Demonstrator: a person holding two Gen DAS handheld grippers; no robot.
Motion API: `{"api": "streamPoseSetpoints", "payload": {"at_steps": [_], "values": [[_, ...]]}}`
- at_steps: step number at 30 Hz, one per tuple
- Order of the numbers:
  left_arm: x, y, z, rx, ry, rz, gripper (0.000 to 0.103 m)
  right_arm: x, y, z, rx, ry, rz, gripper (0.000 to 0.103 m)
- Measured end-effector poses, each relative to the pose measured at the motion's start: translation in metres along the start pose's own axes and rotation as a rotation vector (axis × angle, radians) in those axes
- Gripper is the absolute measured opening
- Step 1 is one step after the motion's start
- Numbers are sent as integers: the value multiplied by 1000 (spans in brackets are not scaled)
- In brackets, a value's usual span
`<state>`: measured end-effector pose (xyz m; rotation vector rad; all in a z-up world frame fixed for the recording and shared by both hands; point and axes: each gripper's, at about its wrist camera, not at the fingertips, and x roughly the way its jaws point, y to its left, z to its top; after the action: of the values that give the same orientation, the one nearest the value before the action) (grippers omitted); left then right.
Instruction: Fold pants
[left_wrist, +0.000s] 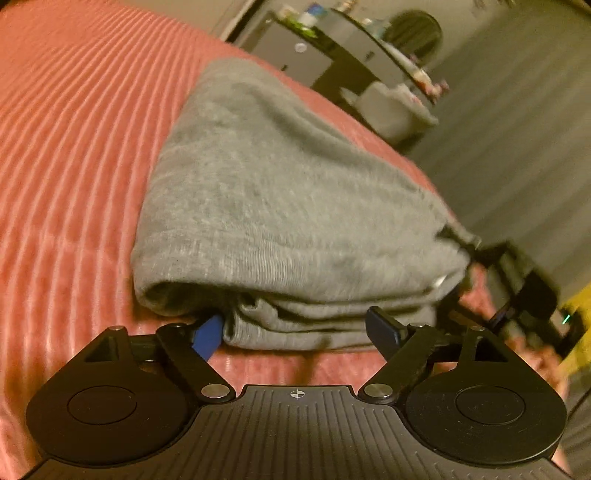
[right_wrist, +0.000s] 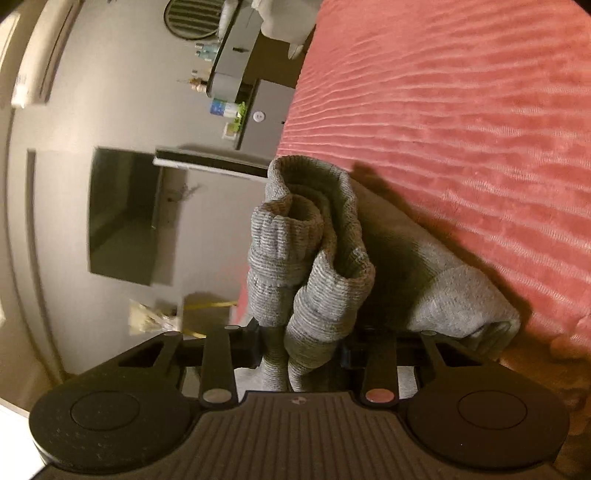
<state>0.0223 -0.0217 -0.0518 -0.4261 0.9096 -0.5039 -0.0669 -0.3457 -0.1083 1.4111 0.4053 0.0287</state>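
Grey walls (right_wrist: 122, 110) and a dark wall-mounted screen (right_wrist: 123, 214) close off the room beyond the bed, with a dark shelf unit crowded with small bottles (left_wrist: 332, 48) standing past the bed's far edge. A salmon-pink ribbed bedspread (left_wrist: 74, 147) covers the bed. On it, near the edge that faces the room, lies the pair of grey knit jogger pants (left_wrist: 280, 206), folded into a thick bundle of several layers.

The left hand-held gripper (left_wrist: 299, 328) is spread wide at the bundle's near end, low over the bedspread. One of its blue fingertips (left_wrist: 207, 334) is tucked under the overhanging top layer, and the other is just beside the stacked lower layers, so the fingers straddle the fold without pinching it.

The right hand-held gripper (right_wrist: 301, 349) is closed narrowly on the pants' ribbed cuffs (right_wrist: 306, 266), which are bunched between its fingers and stand up above them near the bed's edge. In the left wrist view this gripper appears blurred at the bundle's far corner, against the cloth there.
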Motion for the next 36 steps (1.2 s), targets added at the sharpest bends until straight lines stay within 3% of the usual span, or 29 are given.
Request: {"api": "streamPoseSetpoints", "payload": {"at_steps": [4,6,9,10,12,15,19,22,24,26,31,33,36], "values": [[2,-4,-4,58,-2,55,72,-2,-7,3,63,-2,57,35],[5,1,-3,54,9,84,55,-2,-8,4,77,-1,72,35],[7,9,0,20,16,117,44,-5,-9,5,82,-2,100,35],[7,12,1,8,13,117,42,-6,-8,5,77,-3,110,35],[3,15,1,0,1,118,30,-7,-6,5,65,-4,116,35],[-9,17,0,-7,-44,111,24,-8,1,5,43,-17,103,34],[-29,13,-2,-1,-135,107,23,-18,8,6,4,-37,117,33],[-23,31,0,-93,-82,162,23,-26,6,8,-35,-48,93,33],[-21,42,0,-156,-51,153,26,-26,5,11,-117,-49,-53,33],[-24,42,-1,-151,-48,161,29,-16,3,12,-118,-6,-206,34],[-44,39,1,-156,-93,134,35,-13,22,3,-264,18,-205,34],[-56,44,0,-191,-126,111,36,-9,21,4,-259,41,-237,39],[-67,46,-4,-215,-141,136,36,-9,18,10,-214,48,-265,40]]}}
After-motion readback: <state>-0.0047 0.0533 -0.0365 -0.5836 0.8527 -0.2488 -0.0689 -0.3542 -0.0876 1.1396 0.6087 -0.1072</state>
